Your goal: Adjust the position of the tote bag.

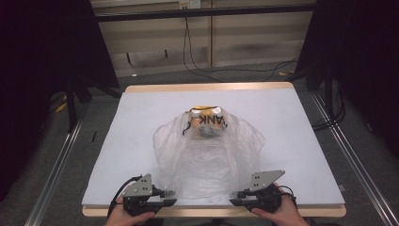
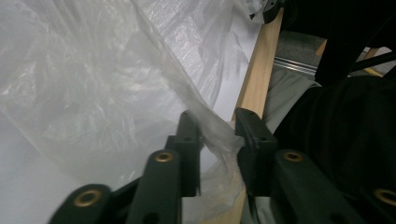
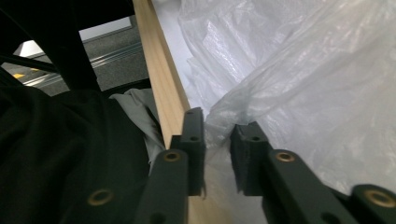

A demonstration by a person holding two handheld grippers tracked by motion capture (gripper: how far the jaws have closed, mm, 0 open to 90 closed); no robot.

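A: You're at a white-topped table [image 1: 291,141] with a pale wooden edge [image 2: 254,88], in a dim room; black curtains hang at both sides, and cables trail over the grey floor beyond.

B: Where is the thing you're working on?

A: The clear plastic bag [image 1: 209,155] sits in the middle of the table, its open end spread toward you and reaching the near edge. Deep inside, at the far end, lies an orange object with dark lettering [image 1: 207,120], seen through the film.

B: And your left gripper [image 1: 170,197]?

A: It lies low at the near edge, at the bag's left corner. In the left gripper view your jaws stand a little apart with a fold of the film between them; I cannot tell whether the pads actually press it.

B: The right gripper [image 1: 234,197]?

A: It mirrors the other at the bag's right corner. In the right gripper view a bunched edge of film [image 3: 219,123] runs into the narrow gap between the jaws; whether it's pinched, I cannot tell.
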